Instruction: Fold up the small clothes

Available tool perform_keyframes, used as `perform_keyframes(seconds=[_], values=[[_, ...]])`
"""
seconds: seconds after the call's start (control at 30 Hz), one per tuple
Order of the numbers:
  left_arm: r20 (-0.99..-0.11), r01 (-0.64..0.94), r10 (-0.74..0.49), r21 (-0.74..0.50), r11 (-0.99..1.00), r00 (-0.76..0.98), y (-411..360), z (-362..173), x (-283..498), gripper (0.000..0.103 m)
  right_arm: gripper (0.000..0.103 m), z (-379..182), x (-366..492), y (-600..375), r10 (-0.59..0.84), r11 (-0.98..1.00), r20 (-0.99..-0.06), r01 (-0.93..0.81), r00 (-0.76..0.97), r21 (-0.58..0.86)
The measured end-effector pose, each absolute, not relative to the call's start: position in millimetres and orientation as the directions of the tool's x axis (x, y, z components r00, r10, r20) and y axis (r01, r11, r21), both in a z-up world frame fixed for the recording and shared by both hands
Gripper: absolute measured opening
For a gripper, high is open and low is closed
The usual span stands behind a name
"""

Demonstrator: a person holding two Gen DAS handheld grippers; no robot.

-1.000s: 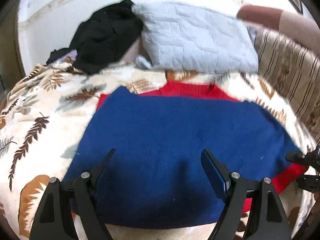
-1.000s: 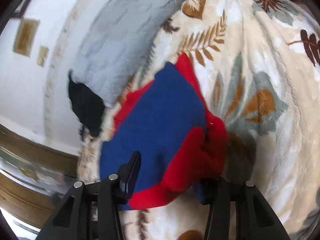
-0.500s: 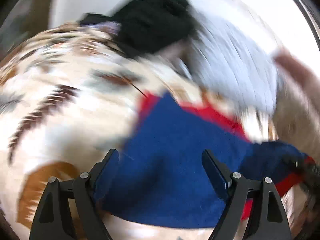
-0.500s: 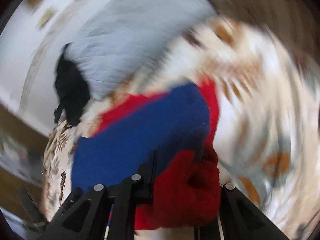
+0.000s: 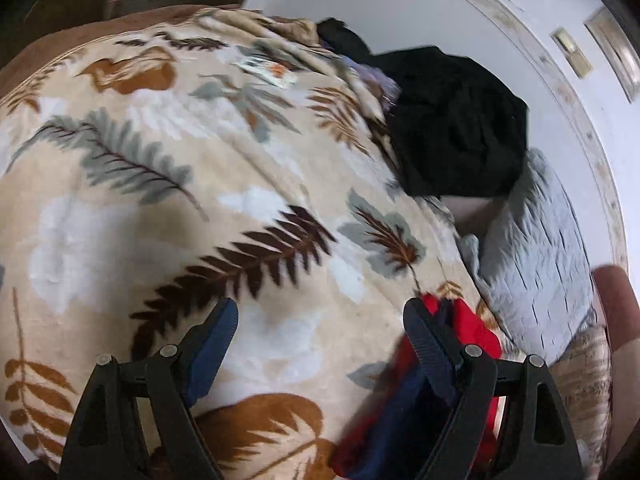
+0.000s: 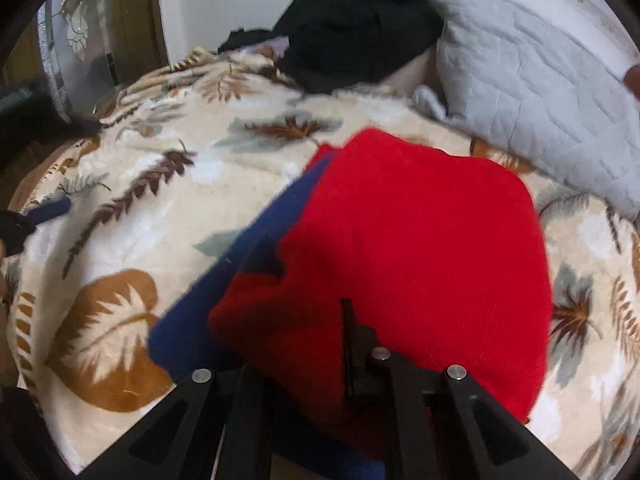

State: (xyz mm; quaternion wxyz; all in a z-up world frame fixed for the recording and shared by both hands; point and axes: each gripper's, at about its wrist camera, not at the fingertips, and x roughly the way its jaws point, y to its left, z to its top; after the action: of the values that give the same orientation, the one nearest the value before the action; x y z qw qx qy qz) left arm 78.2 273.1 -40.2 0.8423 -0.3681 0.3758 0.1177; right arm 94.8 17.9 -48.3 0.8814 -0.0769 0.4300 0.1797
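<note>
The right gripper (image 6: 348,364) is clenched on the red-and-blue knitted sweater (image 6: 420,248), its jaws closing the last bit, with red fabric bunched between them at the bottom centre of the right wrist view. The sweater lies folded, red over blue, across the middle of the beige leaf-patterned fleece blanket (image 6: 168,184). The left gripper (image 5: 316,328) stands wide and grasps nothing, over bare blanket; the sweater shows behind its right finger at lower right. Open blanket spreads to the left; a grey quilted pillow (image 6: 536,80) and black crumpled garment (image 6: 360,20) border the top. No writing is readable.
</note>
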Motion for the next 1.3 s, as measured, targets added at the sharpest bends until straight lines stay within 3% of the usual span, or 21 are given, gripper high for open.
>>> perform_keyframes(seconds=[0.27, 0.37, 0.47, 0.57, 0.63, 0.7, 0.9, 1.07, 1.13, 1.2, 1.3], values=[[-0.709, -0.456, -0.104, -0.55, 0.7, 0.697, 274, -37, 77, 0.085, 0.012, 12, 92, 6, 0.374, 0.923, -0.64, -0.34, 0.672, 0.182], [-0.707, -0.43, -0.146, -0.566, 0.704, 0.692, 272, -40, 82, 0.085, 0.012, -18, 92, 29, 0.399, 0.898, -0.681, -0.41, 0.614, 0.157], [-0.681, -0.332, -0.29, -0.627, 0.705, 0.672, 260, -46, 93, 0.085, 0.014, -62, 94, 36, 0.392, 0.888, -0.762, -0.429, 0.516, 0.166], [-0.675, -0.256, -0.399, -0.655, 0.711, 0.62, 242, -54, 105, 0.085, 0.017, -67, 86, 28, 0.414, 0.879, -0.742, -0.442, 0.527, 0.176], [-0.682, -0.21, -0.433, -0.647, 0.733, 0.589, 226, -57, 114, 0.085, 0.046, -64, 83, 26, 0.438, 0.866, -0.737, -0.462, 0.515, 0.192], [-0.695, -0.163, -0.441, -0.621, 0.767, 0.568, 210, -58, 119, 0.085, 0.068, -64, 76, 26, 0.468, 0.848, -0.728, -0.486, 0.501, 0.211], [-0.722, -0.106, -0.491, -0.607, 0.787, 0.487, 177, -66, 135, 0.085, 0.068, -51, 45, -21, 0.54, 0.828, -0.655, -0.473, 0.529, 0.3], [-0.775, -0.091, -0.442, -0.534, 0.841, 0.452, 160, -61, 152, 0.084, 0.068, -48, 35, -68, 0.555, 0.83, -0.612, -0.424, 0.563, 0.363], [-0.805, -0.089, -0.423, -0.499, 0.862, 0.417, 155, -61, 163, 0.076, 0.068, -49, 34, -84, 0.564, 0.826, -0.598, -0.402, 0.57, 0.396], [-0.842, -0.1, -0.41, -0.468, 0.878, 0.35, 151, -70, 171, 0.051, 0.068, -49, 33, -96, 0.562, 0.827, -0.588, -0.381, 0.582, 0.413], [-0.867, -0.13, -0.399, -0.451, 0.883, 0.3, 149, -79, 179, 0.046, 0.068, -53, 34, -112, 0.566, 0.823, -0.581, -0.352, 0.585, 0.446]])
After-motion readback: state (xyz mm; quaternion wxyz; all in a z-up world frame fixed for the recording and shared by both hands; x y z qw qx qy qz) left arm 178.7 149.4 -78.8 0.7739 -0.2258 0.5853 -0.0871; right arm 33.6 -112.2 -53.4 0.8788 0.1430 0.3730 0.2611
